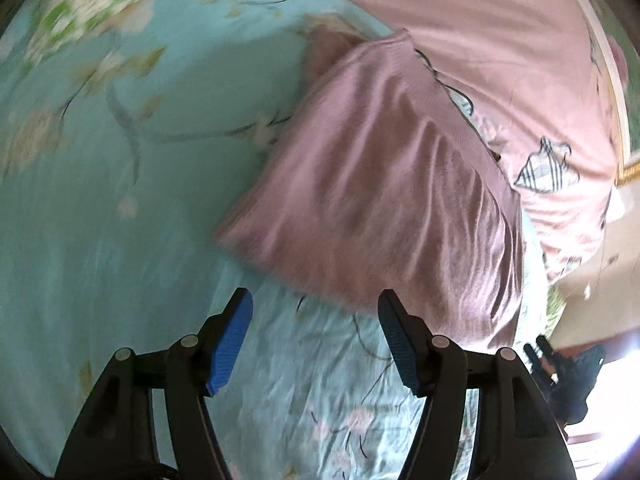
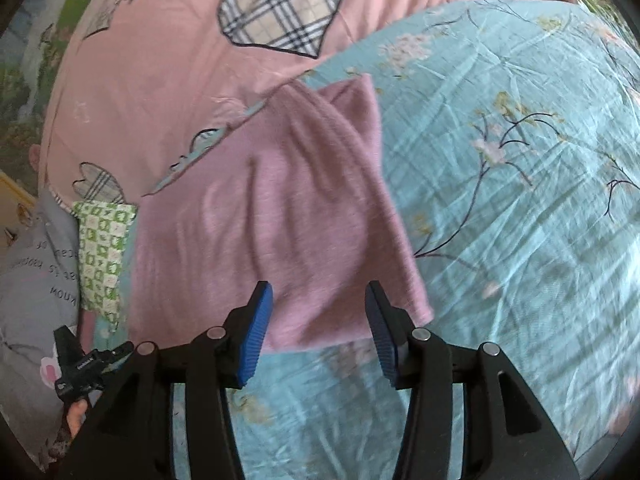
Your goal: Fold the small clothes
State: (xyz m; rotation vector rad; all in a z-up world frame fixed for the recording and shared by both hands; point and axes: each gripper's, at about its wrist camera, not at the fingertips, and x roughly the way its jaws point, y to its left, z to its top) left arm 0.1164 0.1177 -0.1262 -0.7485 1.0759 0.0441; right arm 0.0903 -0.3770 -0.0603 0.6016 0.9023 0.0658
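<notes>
Folded mauve knit garment [image 2: 280,208] lies flat on bed with teal floral sheet [image 2: 520,220], beside pink quilt with plaid hearts [image 2: 160,60]. My left gripper [image 1: 316,338] and right gripper [image 2: 320,332] hover above near edge, fingers released, empty.

Folded garment [image 2: 280,208] flat on bedsheet [image 2: 500,200], quilt [image 2: 160,60] just behind it.

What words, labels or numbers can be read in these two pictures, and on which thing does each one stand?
"know": upside-down dark print on the grey cloth at the left edge of the right wrist view.
Other print lines on that cloth: too blurred and cut off to read.
Small white label on the black gripper at lower left: too small to read.
Left wrist view: no text on the mauve garment or the teal sheet.
</notes>
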